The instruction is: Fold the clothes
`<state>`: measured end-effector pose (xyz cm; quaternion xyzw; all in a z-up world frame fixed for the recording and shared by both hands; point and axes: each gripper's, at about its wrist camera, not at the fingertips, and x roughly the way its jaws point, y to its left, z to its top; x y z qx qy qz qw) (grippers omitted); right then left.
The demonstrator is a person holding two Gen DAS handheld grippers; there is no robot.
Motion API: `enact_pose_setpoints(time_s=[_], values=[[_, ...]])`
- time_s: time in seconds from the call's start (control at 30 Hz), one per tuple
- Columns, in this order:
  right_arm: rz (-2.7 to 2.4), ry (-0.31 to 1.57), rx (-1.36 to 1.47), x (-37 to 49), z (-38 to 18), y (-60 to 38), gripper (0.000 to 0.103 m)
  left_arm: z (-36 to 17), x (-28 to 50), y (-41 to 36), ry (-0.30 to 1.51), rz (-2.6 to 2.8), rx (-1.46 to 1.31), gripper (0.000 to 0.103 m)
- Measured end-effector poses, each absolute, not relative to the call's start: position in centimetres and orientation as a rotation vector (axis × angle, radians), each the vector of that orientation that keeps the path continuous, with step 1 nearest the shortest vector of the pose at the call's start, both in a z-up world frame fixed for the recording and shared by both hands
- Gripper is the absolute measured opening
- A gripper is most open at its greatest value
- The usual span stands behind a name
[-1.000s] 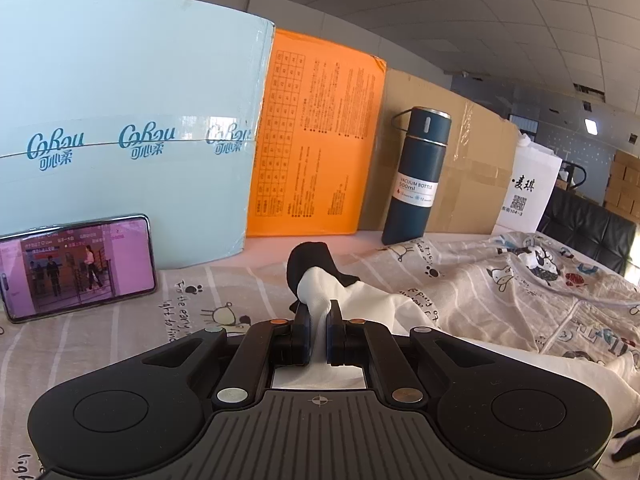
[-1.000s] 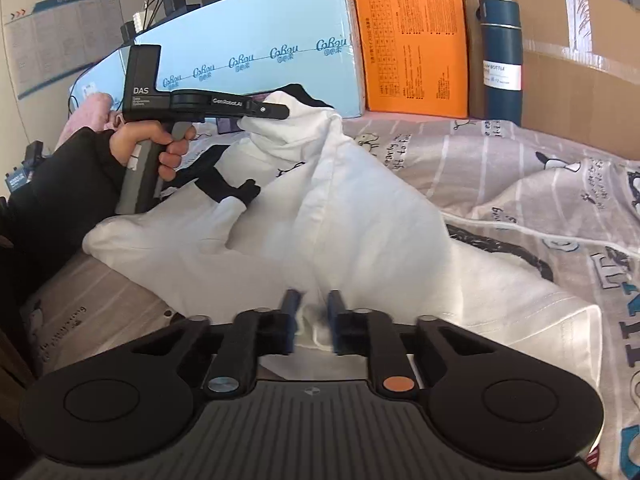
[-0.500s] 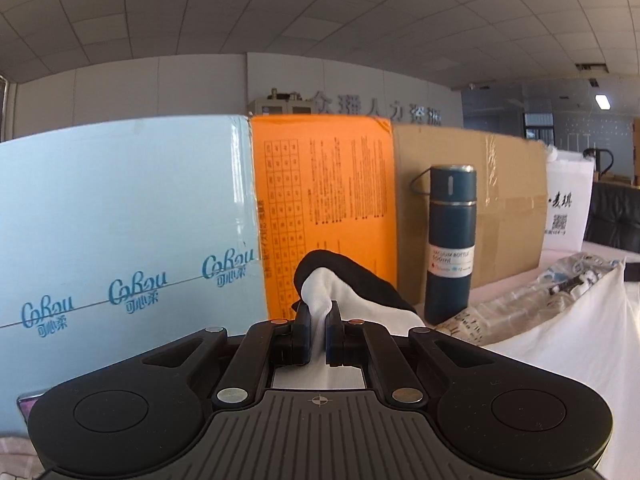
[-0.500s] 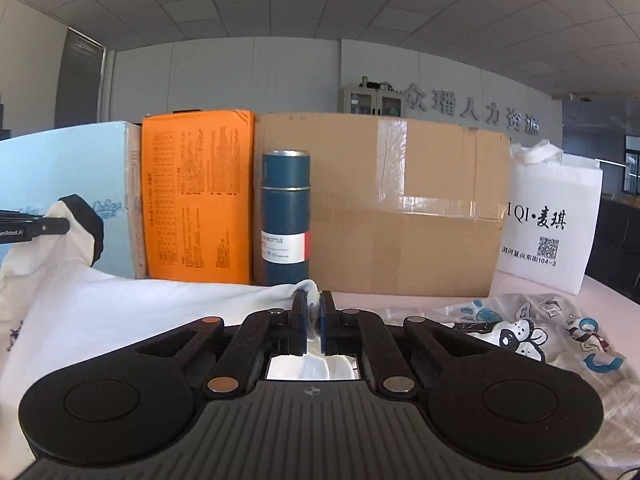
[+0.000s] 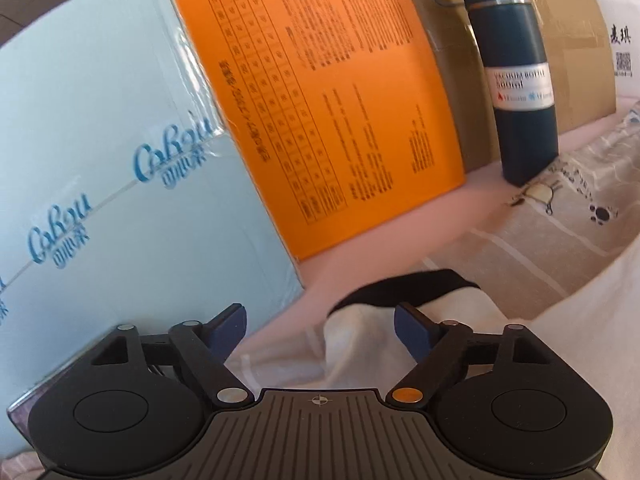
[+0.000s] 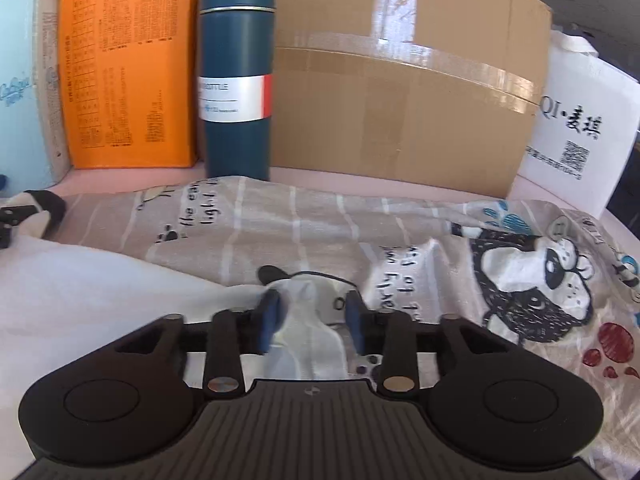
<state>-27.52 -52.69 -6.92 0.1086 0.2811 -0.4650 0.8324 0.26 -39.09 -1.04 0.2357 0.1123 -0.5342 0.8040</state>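
A white garment with black trim lies on the patterned bed sheet. In the left wrist view its black-edged corner rests on the surface between the spread fingers of my left gripper, which is open and holds nothing. In the right wrist view the white garment spreads across the left, and a small bunched corner lies between the parted fingers of my right gripper, which is open. The left gripper's tip shows at the far left edge.
A light blue box, an orange box, a dark blue vacuum bottle, a cardboard box and a white bag stand along the back. The cartoon-print sheet covers the surface.
Both grippers came down from holding the garment up in the air to the surface. Both have opened and let go of the garment corners.
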Motion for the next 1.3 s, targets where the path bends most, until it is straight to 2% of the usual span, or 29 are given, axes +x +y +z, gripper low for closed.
enact_pose_setpoints(time_s=[0.1, 0.2, 0.3, 0.33, 0.43, 0.63, 0.67, 0.73, 0.77, 0.8, 0.83, 0.87, 0.9, 0.93, 0.97, 1.03, 1.3], values=[[-1.020, 0.537, 0.254, -29.3, -6.1, -52.7, 0.049, 0.2, 0.7, -38.0, 0.211, -1.135, 0.473, 0.084], [-1.047, 0.438, 0.251, -31.6, -3.9, -51.6, 0.052, 2.7, 1.7, -32.7, 0.208, -1.304, 0.396, 0.084], [-0.953, 0.335, 0.232, -33.6, -1.8, -49.1, 0.062, 4.7, 2.7, -27.2, 0.227, -1.497, 0.330, 0.084], [-0.909, 0.320, 0.235, -33.9, -1.3, -48.1, 0.065, 4.5, 2.9, -25.5, 0.257, -1.547, 0.330, 0.084], [-0.732, 0.300, 0.277, -33.8, -0.7, -44.9, 0.066, 2.5, 2.5, -21.4, 0.338, -1.633, 0.357, 0.084], [-0.263, 0.404, 0.425, -28.4, -2.9, -38.6, 0.068, -2.4, 0.4, -20.4, 0.489, -1.617, 0.539, 0.080], [-0.236, 0.429, 0.417, -27.3, -3.3, -37.6, 0.068, -2.6, 0.4, -20.4, 0.489, -1.620, 0.535, 0.078], [-0.182, 0.478, 0.402, -24.9, -4.2, -35.6, 0.068, -2.6, 0.4, -20.3, 0.494, -1.639, 0.512, 0.065], [-0.175, 0.495, 0.410, -24.0, -4.5, -35.0, 0.068, -2.6, 0.4, -20.2, 0.496, -1.648, 0.501, 0.050], [-0.167, 0.512, 0.418, -23.0, -4.8, -34.5, 0.067, -2.6, 0.3, -20.0, 0.488, -1.659, 0.499, 0.040], [-0.159, 0.525, 0.428, -22.4, -5.1, -34.2, 0.064, -2.7, -0.1, -19.6, 0.468, -1.670, 0.506, 0.036], [-0.164, 0.538, 0.429, -21.8, -5.5, -33.9, 0.060, -2.8, -0.5, -19.3, 0.449, -1.680, 0.514, 0.026], [-0.169, 0.551, 0.431, -21.2, -5.9, -33.5, 0.042, -2.9, -0.8, -18.9, 0.429, -1.691, 0.521, 0.012], [-0.170, 0.551, 0.421, -21.1, -6.0, -33.1, 0.022, -2.6, -1.2, -18.2, 0.408, -1.707, 0.507, 0.011], [-0.171, 0.551, 0.411, -21.1, -6.2, -32.6, 0.016, -2.1, -1.4, -17.2, 0.384, -1.728, 0.471, 0.010], [-0.151, 0.499, 0.391, -22.7, -5.4, -31.4, 0.013, -1.1, -1.9, -15.2, 0.336, -1.769, 0.400, 0.009], [-0.083, 0.283, 0.275, -32.0, -0.9, -24.1, 0.012, 1.8, -5.5, -5.9, 0.202, -1.978, 0.138, 0.009]])
